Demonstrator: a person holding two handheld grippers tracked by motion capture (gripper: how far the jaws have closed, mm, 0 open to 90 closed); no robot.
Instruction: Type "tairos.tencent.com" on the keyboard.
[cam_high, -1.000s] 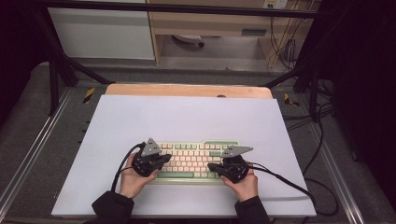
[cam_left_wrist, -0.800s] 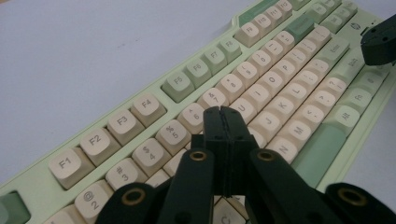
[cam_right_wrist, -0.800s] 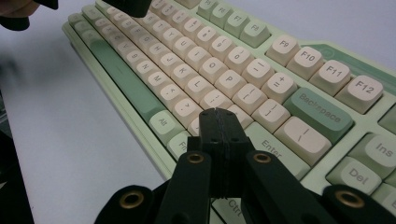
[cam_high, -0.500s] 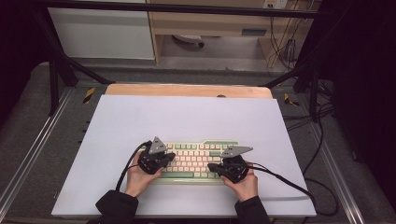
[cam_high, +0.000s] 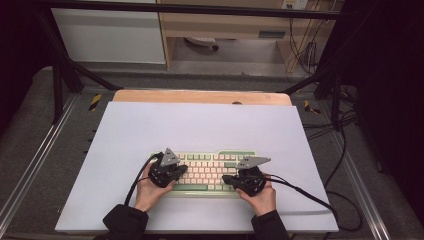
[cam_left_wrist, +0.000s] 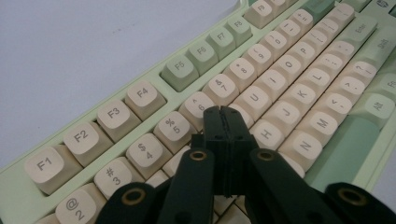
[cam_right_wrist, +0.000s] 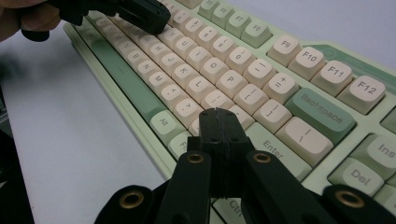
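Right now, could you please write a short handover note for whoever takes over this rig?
Left gripper: fingers shut, empty, tips over the keyboard near the 6, Y and H keys.
Right gripper: fingers shut, empty, tips over the keys near Enter.
Keyboard: flat on the white mat, near the front edge, between both hands.
Done: both grippers poised for key pressing.
Left: I cannot tell which keys remain to press.
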